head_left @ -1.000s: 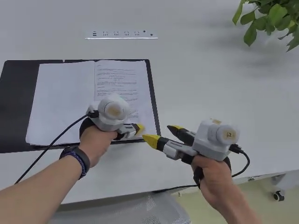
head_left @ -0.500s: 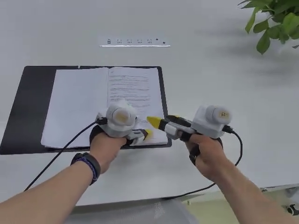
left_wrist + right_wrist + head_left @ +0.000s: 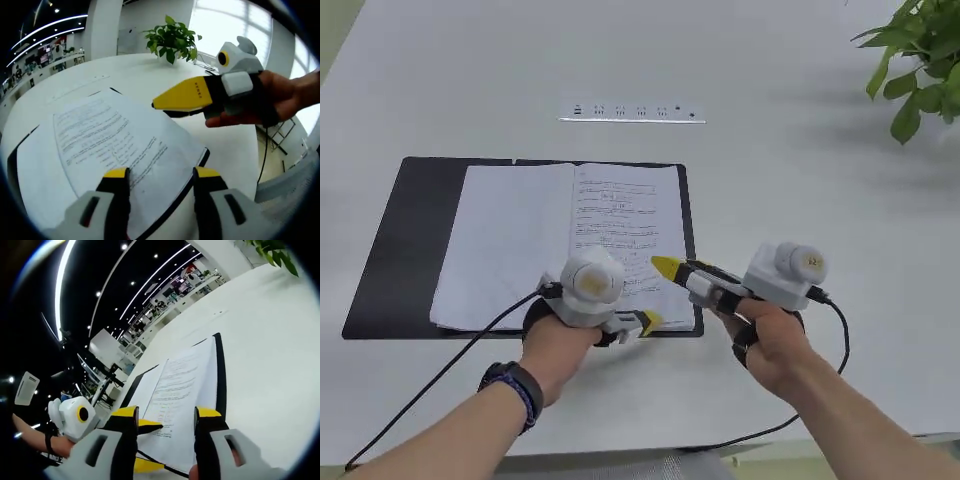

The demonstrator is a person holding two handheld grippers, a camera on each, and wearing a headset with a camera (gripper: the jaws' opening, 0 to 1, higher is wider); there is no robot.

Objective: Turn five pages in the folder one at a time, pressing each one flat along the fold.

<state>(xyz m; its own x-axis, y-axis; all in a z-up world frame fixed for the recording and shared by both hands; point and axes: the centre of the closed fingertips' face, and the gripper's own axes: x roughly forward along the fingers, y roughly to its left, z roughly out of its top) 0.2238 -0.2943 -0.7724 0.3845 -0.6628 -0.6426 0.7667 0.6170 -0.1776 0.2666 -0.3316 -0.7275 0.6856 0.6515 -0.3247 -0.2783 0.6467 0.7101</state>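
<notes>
A black folder lies open on the white table, with a blank sheet on its left and a printed page on its right. My left gripper sits at the folder's lower right corner. Its jaws are open over the page's bottom corner and hold nothing. My right gripper reaches in from the right, open, its yellow tip hovering over the lower right part of the printed page. In the left gripper view the right gripper hangs above the page.
A white power strip lies behind the folder. A green plant stands at the far right. Black cables trail from both grippers toward the table's near edge. Bare tabletop stretches right of the folder.
My right gripper has moved left and forward, from off the folder's lower right corner to over the printed page. The left gripper has stayed at the folder's bottom edge. The head camera shifted.
</notes>
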